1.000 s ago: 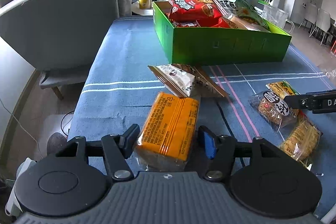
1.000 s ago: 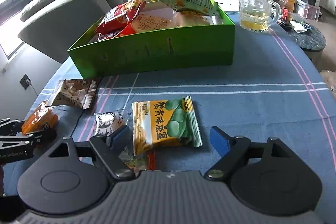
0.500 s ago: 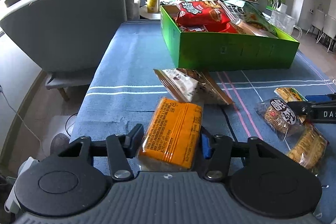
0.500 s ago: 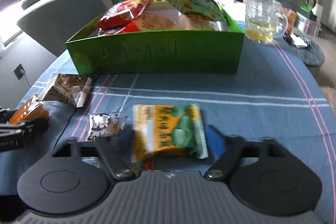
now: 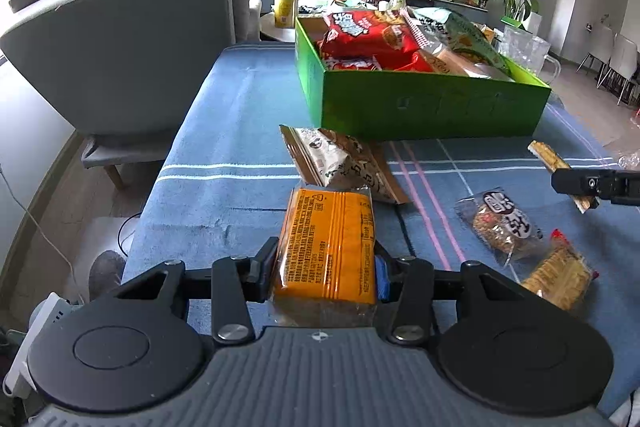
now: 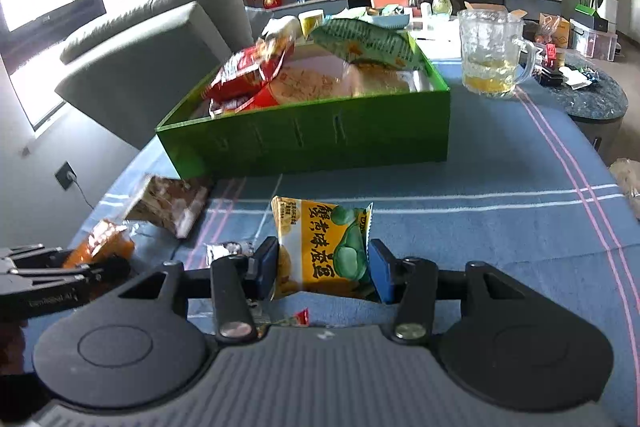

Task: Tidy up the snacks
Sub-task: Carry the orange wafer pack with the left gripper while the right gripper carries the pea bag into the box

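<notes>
My left claw (image 5: 325,269) is pinching the orange rectangular plastic-wrapped snack pack (image 5: 329,243) across its width, both pads pressed against its long sides. The pack's far end points toward the green rectangular cardboard box (image 5: 424,107), which sits further back on the blue striped cloth-covered surface (image 5: 228,131) and already holds red snack bags (image 5: 362,31) and a green-and-white bag (image 5: 456,31) heaped above its rim. Just beyond the orange pack lies a brown-and-white crinkled snack packet (image 5: 340,159), its far corner near the box's front wall.

My right claw (image 6: 323,269) is clamped on the yellow-and-green foil snack pouch (image 6: 324,247), one blue pad on each side edge. I see the pouch's far end tipped up off the cloth. From the left wrist camera that claw shows only as a black tip at the right edge, with a sliver of the pouch seen edge-on.

Loose on the cloth, to the right of the orange pack and well apart from it, lie a clear packet with a black-and-white label (image 5: 504,223) and, just beside it, a clear packet of golden crackers (image 5: 556,275). A glass mug with yellow liquid in it (image 6: 494,59) stands behind the box on its right side. A grey upholstered armchair (image 5: 120,39) stands off the surface's left edge.
</notes>
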`<act>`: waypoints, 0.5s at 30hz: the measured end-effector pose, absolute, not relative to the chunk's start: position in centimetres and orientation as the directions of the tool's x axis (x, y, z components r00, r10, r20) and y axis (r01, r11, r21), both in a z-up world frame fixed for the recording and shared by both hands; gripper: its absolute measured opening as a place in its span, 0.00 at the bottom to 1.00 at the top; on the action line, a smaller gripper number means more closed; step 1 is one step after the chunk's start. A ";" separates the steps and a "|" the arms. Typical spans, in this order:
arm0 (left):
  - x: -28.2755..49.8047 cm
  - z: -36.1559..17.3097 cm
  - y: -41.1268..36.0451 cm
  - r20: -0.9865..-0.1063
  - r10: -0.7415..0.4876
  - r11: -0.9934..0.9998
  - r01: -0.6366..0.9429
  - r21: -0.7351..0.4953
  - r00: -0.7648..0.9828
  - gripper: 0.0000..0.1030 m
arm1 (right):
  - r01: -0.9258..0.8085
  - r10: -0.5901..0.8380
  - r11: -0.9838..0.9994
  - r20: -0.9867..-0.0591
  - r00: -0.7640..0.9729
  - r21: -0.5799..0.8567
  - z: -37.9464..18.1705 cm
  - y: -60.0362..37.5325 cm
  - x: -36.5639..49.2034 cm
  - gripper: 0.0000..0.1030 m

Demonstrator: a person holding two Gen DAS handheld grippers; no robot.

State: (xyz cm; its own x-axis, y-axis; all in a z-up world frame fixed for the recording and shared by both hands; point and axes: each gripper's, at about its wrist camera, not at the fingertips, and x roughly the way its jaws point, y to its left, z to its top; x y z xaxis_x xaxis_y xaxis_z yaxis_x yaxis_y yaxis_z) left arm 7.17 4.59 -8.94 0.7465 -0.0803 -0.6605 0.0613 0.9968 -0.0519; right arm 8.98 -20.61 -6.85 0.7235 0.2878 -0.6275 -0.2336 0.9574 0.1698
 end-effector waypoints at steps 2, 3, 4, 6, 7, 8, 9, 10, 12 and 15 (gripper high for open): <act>6.9 -8.5 4.4 -0.654 -0.084 0.996 0.066 -0.051 0.752 0.41 | -0.231 0.295 0.955 -0.619 0.728 0.184 -6.6 -20.9 8.9 0.62; 6.7 -8.3 4.4 -0.651 -0.085 0.996 0.070 -0.050 0.754 0.41 | -0.230 0.299 0.954 -0.615 0.729 0.190 -6.5 -21.0 8.9 0.62; 6.6 -8.1 4.3 -0.647 -0.088 0.996 0.073 -0.049 0.757 0.41 | -0.230 0.301 0.954 -0.613 0.730 0.194 -6.4 -21.1 8.8 0.62; 6.4 -7.6 4.2 -0.640 -0.094 0.996 0.078 -0.053 0.763 0.41 | -0.231 0.303 0.953 -0.609 0.733 0.196 -6.2 -21.2 8.8 0.62; 6.3 -7.4 4.1 -0.636 -0.102 0.995 0.082 -0.060 0.765 0.41 | -0.231 0.304 0.953 -0.606 0.735 0.197 -6.2 -21.2 8.8 0.62; 6.2 -7.1 4.1 -0.632 -0.112 0.994 0.088 -0.070 0.767 0.41 | -0.232 0.306 0.952 -0.603 0.737 0.200 -6.1 -21.3 8.9 0.62; 6.2 -6.8 4.0 -0.628 -0.122 0.993 0.093 -0.079 0.769 0.41 | -0.233 0.310 0.951 -0.599 0.738 0.204 -6.0 -21.4 8.8 0.62; 6.1 -6.5 3.9 -0.622 -0.133 0.991 0.101 -0.087 0.772 0.41 | -0.236 0.314 0.949 -0.596 0.739 0.208 -6.0 -21.4 8.8 0.62; 6.1 -5.9 3.7 -0.609 -0.146 0.989 0.115 -0.090 0.779 0.41 | -0.241 0.323 0.946 -0.588 0.742 0.215 -5.8 -21.5 8.9 0.62; 6.1 -5.2 3.1 -0.590 -0.154 0.988 0.131 -0.083 0.792 0.41 | -0.249 0.331 0.944 -0.579 0.745 0.219 -5.6 -21.5 9.1 0.62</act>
